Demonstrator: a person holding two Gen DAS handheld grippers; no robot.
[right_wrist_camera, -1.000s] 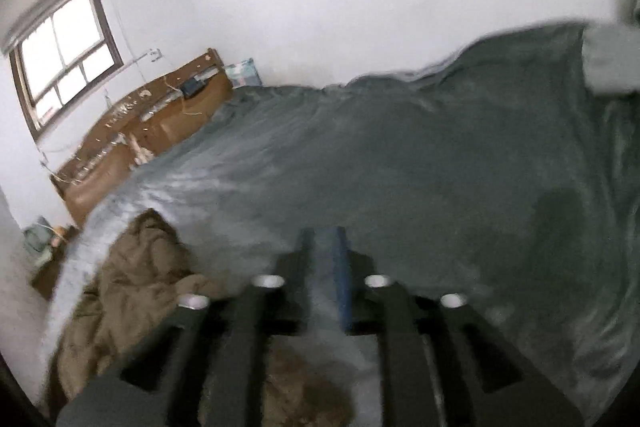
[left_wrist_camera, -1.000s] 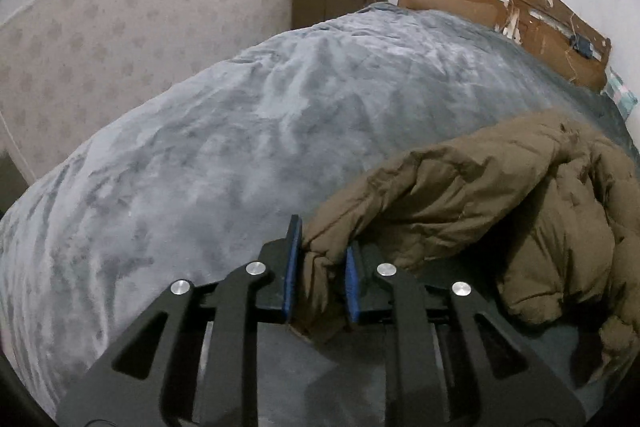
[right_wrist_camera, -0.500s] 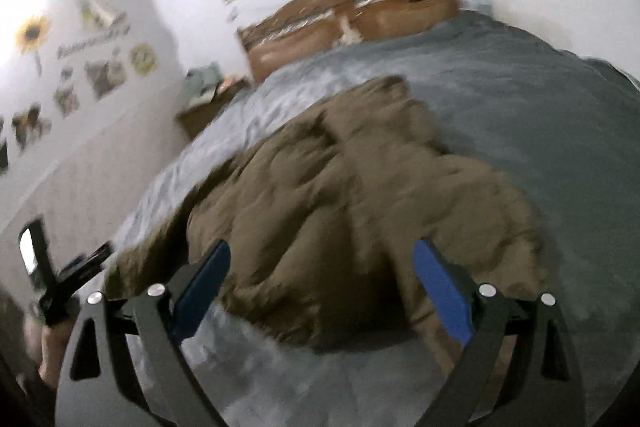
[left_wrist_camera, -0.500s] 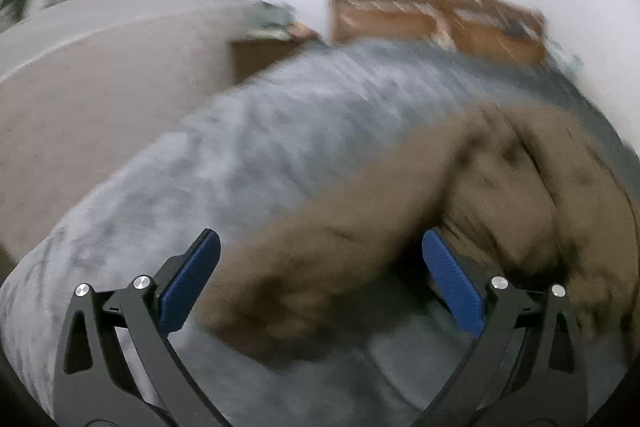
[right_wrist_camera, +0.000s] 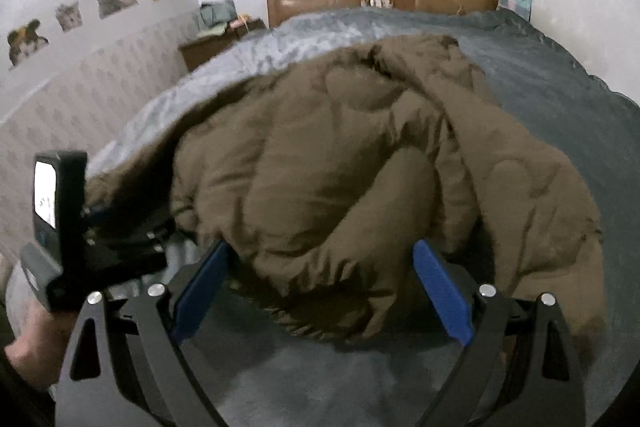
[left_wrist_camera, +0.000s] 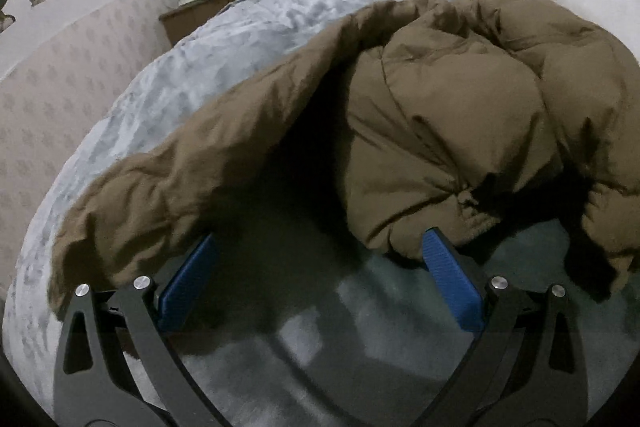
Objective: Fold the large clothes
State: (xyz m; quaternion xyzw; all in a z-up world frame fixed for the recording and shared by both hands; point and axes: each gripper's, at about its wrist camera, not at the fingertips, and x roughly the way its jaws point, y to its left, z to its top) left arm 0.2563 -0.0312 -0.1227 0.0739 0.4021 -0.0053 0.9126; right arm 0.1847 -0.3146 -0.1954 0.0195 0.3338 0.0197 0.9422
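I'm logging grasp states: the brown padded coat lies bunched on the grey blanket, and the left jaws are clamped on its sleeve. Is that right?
Not quite. In the left wrist view the left gripper has its jaws spread wide, gripping nothing. The brown padded coat does lie bunched on the grey blanket.

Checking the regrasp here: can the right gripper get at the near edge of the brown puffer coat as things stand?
Probably yes. The right gripper is open, and the coat bulges between its blue pads with nothing in between.
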